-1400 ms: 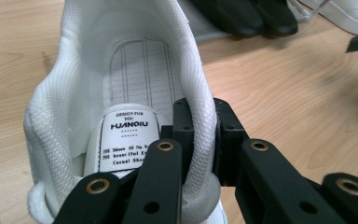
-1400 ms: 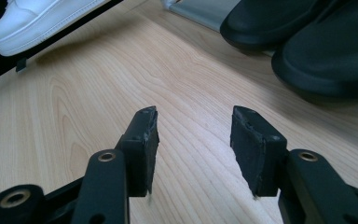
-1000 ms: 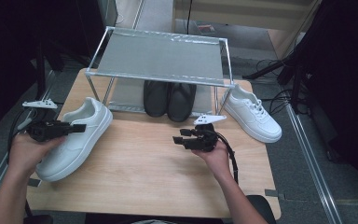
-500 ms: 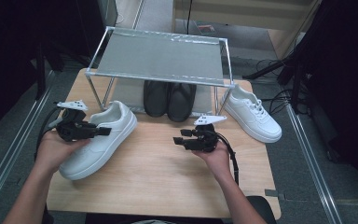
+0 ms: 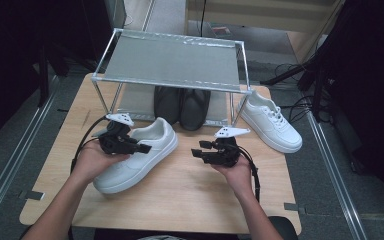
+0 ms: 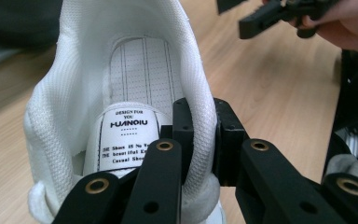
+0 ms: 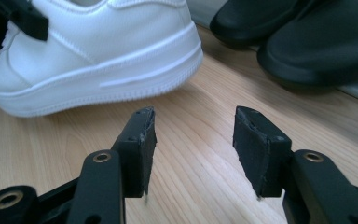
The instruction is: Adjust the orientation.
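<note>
Your left gripper [image 5: 139, 148] has carried the white shoe [image 5: 145, 150] to the right, from the left edge of the table [image 5: 180, 200] toward the middle, so the shoe now sits closer to the rack [image 5: 172, 62] than it did a second ago. In the left gripper view you can see the jaws clamped on the padded collar [image 6: 200, 116] of the shoe, one jaw inside by the label [image 6: 126, 135] and one outside, squeezing it tight. The shoe lies at an angle, with its heel end up near the rack and its toe pointing back toward you. I think this means you are bringing the shoe to the rack to put it away, and you are about halfway there. Your right gripper [image 5: 198, 149] has stayed in the same spot near the middle of the table, with its jaws spread apart and nothing between them; in the right gripper view they point at the bare wood just in front of the shoe. The rack is the thing that holds shoes here. Its top shelf has nothing on it. Under it sit two black slippers [image 5: 182, 105], side by side and touching. The other white shoe [image 5: 271, 124] waits on the table just right of the rack.
</note>
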`<state>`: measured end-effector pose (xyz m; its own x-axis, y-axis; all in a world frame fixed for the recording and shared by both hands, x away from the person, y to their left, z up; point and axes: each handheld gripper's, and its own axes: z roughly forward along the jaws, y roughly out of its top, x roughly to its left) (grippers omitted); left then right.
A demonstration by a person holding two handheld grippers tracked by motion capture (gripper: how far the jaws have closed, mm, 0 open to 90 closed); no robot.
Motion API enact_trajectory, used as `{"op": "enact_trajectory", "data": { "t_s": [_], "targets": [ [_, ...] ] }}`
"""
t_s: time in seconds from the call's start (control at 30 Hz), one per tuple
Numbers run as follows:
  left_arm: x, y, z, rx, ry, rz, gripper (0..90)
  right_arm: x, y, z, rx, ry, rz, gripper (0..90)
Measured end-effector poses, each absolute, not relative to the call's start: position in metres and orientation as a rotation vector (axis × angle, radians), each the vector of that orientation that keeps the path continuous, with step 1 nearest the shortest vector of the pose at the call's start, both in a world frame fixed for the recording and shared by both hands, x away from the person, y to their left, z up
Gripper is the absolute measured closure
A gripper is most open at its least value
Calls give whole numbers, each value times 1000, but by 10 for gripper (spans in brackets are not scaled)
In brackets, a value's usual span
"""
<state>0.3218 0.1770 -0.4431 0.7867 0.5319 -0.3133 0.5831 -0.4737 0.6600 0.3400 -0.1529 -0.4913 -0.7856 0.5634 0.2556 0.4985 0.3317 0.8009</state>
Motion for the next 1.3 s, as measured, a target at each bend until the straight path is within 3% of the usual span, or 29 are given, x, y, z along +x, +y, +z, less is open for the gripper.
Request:
{"op": "enact_trajectory", "data": {
  "t_s": [0.4,0.63,0.83,0.97,1.2,1.3],
  "targets": [
    [318,119,-462,2257,671,-174,826,330,-178,-489,1082,2415,1473,515],
    [317,93,-480,2285,631,-204,819,320,-193,-489,1135,2370,1462,612],
    [317,96,-482,2257,634,-216,788,321,-195,-491,1161,2382,1451,733],
    [317,105,-475,2208,656,-226,696,324,-191,-493,1166,2404,1445,815],
    [302,125,-457,2183,684,-141,689,333,-185,-492,1164,2417,1412,856],
    [292,134,-453,2192,671,-87,735,339,-183,-492,1164,2424,1409,870]
  ]
}}
